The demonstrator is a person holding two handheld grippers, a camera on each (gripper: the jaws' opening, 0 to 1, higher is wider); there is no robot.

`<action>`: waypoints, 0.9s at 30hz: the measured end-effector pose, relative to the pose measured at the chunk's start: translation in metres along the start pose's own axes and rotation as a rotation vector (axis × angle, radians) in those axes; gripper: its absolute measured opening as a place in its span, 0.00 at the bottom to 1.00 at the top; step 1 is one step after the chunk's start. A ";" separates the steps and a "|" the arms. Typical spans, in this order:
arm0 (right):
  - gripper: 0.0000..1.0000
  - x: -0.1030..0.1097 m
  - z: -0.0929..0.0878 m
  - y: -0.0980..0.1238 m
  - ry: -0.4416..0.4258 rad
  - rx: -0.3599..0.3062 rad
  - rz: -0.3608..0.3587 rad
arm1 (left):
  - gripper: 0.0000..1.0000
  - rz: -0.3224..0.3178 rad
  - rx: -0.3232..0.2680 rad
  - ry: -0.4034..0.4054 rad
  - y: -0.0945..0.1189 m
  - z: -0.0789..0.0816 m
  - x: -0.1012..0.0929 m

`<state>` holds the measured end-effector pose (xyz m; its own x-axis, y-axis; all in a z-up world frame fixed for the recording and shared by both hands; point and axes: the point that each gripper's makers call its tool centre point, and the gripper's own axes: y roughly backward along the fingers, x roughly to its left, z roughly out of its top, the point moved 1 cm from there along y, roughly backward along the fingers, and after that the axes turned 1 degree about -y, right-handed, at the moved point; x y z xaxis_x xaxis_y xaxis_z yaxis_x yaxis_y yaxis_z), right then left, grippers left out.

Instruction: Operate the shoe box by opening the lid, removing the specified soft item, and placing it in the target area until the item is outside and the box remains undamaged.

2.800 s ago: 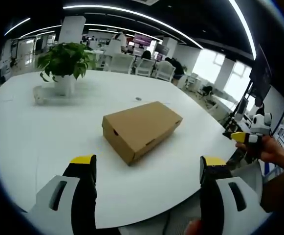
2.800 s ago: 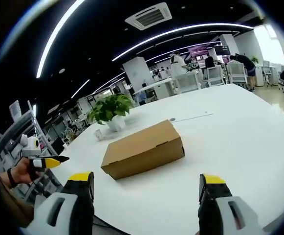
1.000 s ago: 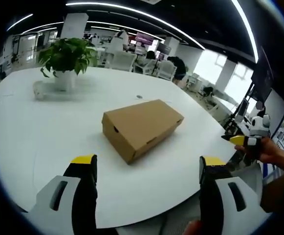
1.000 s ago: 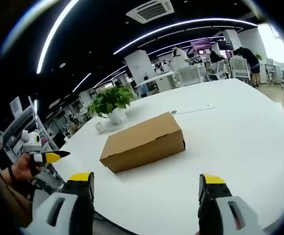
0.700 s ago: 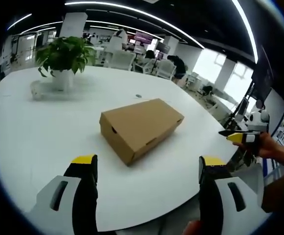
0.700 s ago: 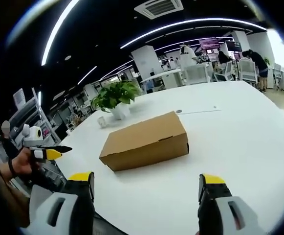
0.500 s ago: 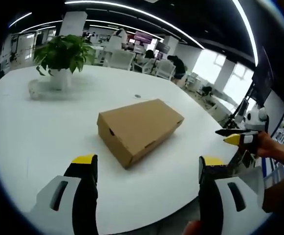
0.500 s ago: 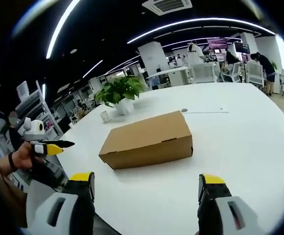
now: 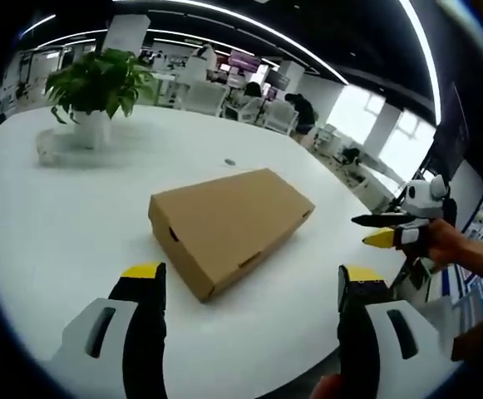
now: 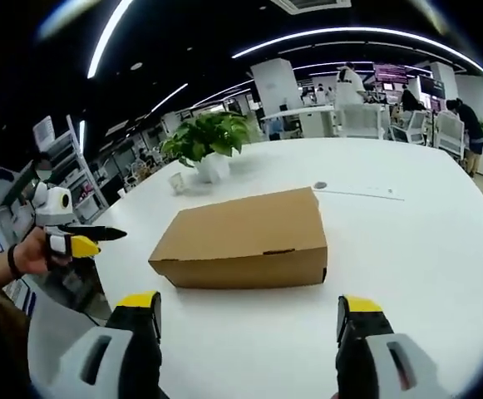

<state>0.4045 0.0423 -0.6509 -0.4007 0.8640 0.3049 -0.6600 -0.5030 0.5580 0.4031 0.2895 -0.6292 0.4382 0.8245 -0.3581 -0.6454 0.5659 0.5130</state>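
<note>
While both grippers hover: jaws wide, holding nothing.
Left gripper (image 9: 249, 283): near shoe box (image 9: 229, 224).
Right gripper (image 10: 249, 312): near the closed box on white table (image 10: 407, 249).

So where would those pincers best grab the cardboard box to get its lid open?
Probably the lid's lower edge on the long front side of the shoe box, near the small slot. The closed lid lies flat, so the right gripper, its fingers spread, could come in low from the front and lift upward.
</note>
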 end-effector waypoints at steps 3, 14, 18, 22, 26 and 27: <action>0.87 -0.008 0.006 -0.010 -0.003 0.006 0.008 | 0.84 0.005 0.007 0.005 -0.007 -0.001 0.003; 0.86 -0.027 0.024 -0.044 -0.004 0.029 0.031 | 0.85 0.040 0.042 0.020 -0.031 -0.007 0.019; 0.86 -0.027 0.028 -0.055 -0.001 0.043 0.042 | 0.85 0.043 0.054 0.027 -0.040 -0.008 0.022; 0.86 -0.030 0.032 -0.065 -0.009 0.049 0.047 | 0.85 0.042 0.069 0.018 -0.051 -0.008 0.022; 0.85 -0.035 0.033 -0.078 -0.019 0.068 0.048 | 0.85 0.058 0.109 -0.008 -0.062 -0.013 0.027; 0.85 -0.037 0.034 -0.080 -0.021 0.070 0.048 | 0.85 0.061 0.116 -0.012 -0.064 -0.013 0.028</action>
<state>0.4936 0.0517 -0.6804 -0.4170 0.8397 0.3480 -0.5941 -0.5415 0.5948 0.4484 0.2763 -0.6825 0.4083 0.8569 -0.3145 -0.5947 0.5111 0.6205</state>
